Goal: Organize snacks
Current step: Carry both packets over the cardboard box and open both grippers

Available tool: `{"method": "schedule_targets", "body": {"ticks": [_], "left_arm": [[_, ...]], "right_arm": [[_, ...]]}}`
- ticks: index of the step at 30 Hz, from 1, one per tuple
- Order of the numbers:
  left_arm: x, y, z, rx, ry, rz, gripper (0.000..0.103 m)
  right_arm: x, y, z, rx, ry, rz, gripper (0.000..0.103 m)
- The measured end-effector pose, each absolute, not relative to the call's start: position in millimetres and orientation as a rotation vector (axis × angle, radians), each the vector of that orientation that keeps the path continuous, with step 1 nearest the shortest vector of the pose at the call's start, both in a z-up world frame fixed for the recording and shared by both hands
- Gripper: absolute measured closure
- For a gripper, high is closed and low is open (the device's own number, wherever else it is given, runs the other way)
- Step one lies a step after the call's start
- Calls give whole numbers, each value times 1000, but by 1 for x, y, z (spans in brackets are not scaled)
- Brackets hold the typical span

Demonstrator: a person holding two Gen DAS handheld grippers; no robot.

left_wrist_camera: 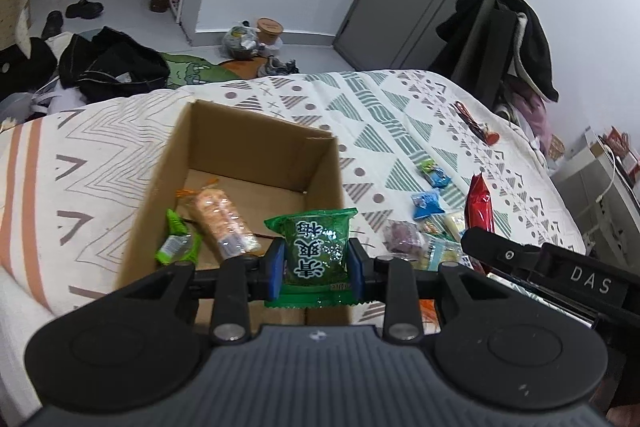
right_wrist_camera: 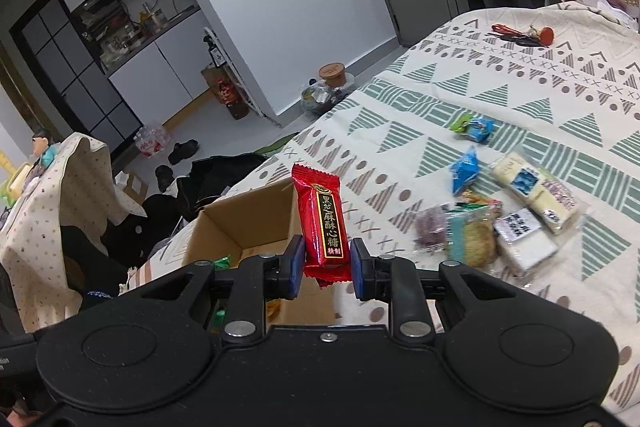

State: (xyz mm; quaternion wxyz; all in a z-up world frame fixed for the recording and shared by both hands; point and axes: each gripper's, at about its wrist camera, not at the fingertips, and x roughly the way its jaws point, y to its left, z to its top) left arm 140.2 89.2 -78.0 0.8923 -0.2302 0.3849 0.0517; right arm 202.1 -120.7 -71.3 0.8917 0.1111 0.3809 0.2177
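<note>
- A patterned bedspread (left_wrist_camera: 100,155) is seen across both views, and an open cardboard box (left_wrist_camera: 168,163) is set on its left part.
- Inside the box, a small green wrapped sweet (left_wrist_camera: 176,243) is laid at the left, just beside a clear pack of orange-pink crackers (left_wrist_camera: 222,217) that is tilted across the floor of the box.
- The left gripper (left_wrist_camera: 316,265) is held above the near right part of the box; its blue pads (left_wrist_camera: 276,267) are closed onto a green snack packet (left_wrist_camera: 316,247), which is gripped by its lower half and stands upright between them.
- The right gripper (right_wrist_camera: 324,265) is held beside the box's near right corner, over the bedspread; a red candy bar (right_wrist_camera: 322,223) is pinched by its lower end, its left edge against the left pad (right_wrist_camera: 295,265), while a narrow gap is seen at the right pad.
- In the left view the red candy bar is seen standing at the far right, above the other gripper's black body.
- To the right, loose snacks are spread on the bedspread: a purple wrapped piece (right_wrist_camera: 430,227), a clear pack with a round biscuit (right_wrist_camera: 476,235), two blue packets (right_wrist_camera: 466,169), and white wrapped bars (right_wrist_camera: 536,191).
- Further back on the bedspread, a red-and-black bundle of small items (right_wrist_camera: 520,34) is laid well apart from the snacks.
</note>
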Motion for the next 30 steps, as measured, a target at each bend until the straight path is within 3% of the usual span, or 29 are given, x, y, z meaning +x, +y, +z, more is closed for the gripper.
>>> {"method": "schedule_targets", "body": {"ticks": [23,28,30], "left_arm": [[127,143,-98,-576,814,191,71],[127,148,-98,-595,821,218,64],[127,147,-98,-586,823,225,55]], "right_arm": [[189,-32,-86,102,788,450,79],[188,-27,-87,82,796,454,75],[187,-29,-86,80,794,449,72]]}}
